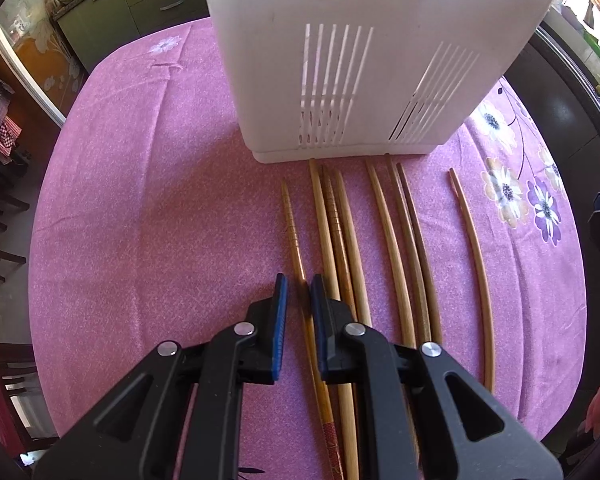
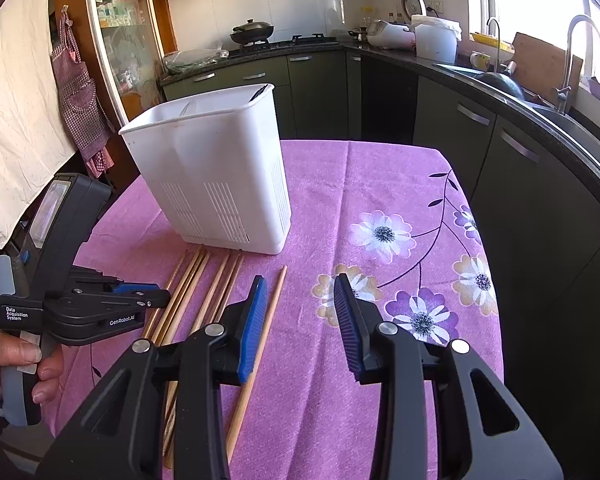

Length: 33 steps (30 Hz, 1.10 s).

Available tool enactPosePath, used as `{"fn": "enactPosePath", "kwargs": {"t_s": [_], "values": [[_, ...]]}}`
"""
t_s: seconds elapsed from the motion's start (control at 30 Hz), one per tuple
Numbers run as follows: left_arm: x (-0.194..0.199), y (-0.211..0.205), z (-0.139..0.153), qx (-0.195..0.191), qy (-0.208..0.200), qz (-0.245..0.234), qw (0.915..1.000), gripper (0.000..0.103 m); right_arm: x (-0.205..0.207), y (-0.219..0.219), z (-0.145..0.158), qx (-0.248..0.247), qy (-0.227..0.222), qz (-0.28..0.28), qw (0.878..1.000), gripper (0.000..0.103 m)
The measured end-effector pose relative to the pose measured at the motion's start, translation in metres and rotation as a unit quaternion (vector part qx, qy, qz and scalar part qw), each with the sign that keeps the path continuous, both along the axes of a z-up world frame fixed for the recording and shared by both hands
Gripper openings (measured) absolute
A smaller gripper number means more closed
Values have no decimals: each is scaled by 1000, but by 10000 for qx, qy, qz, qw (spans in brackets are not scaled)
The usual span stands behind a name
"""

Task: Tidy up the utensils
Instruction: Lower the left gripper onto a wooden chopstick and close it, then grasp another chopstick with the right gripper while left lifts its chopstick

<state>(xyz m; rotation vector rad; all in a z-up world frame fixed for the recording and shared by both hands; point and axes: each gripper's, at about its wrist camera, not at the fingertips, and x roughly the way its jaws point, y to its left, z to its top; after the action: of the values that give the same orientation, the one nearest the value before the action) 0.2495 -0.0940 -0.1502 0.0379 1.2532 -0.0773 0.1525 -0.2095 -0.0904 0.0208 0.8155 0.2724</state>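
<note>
Several wooden chopsticks lie side by side on the pink tablecloth, pointing at a white slotted utensil holder. My left gripper hangs low over the leftmost chopstick, its jaws a narrow gap apart with the stick between them; no clear grip shows. In the right wrist view the holder stands upright at the back left, something dark poking out of its far corner. My right gripper is open and empty above the cloth, just right of the lone rightmost chopstick. The left gripper shows at the left.
The table wears a pink cloth with purple and white flowers on its right side. Dark kitchen cabinets with a sink and counter run along the right and back. Chairs stand off the table's left edge.
</note>
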Motion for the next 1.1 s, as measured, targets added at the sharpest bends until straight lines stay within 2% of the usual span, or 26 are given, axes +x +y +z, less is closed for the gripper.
{"fn": "enactPosePath", "kwargs": {"t_s": [0.27, 0.33, 0.6, 0.8, 0.87, 0.93, 1.07, 1.1], "values": [[0, 7, 0, -103, 46, 51, 9999, 6, 4, 6, -5, -68, 225, 92, 9997, 39], [-3, 15, 3, -139, -25, 99, 9999, 6, 6, 8, -9, -109, 339, 136, 9993, 46], [-27, 38, 44, -222, -831, 223, 9960, 6, 18, 28, -35, -294, 819, 332, 9957, 49], [-57, 42, 83, -234, -1577, 220, 9870, 6, 34, 50, -59, -618, 1243, 386, 9896, 48], [-67, 46, 94, -242, -1770, 202, 9837, 6, 40, 53, -65, -673, 1377, 349, 9876, 46], [-74, 49, 103, -250, -1916, 172, 9810, 6, 43, 56, -70, -724, 1475, 328, 9859, 41], [-86, 53, 113, -258, -2080, 72, 9778, 6, 46, 59, -73, -799, 1535, 247, 9846, 39], [-89, 52, 115, -258, -2111, 45, 9771, 6, 46, 60, -72, -816, 1532, 240, 9845, 35]]}}
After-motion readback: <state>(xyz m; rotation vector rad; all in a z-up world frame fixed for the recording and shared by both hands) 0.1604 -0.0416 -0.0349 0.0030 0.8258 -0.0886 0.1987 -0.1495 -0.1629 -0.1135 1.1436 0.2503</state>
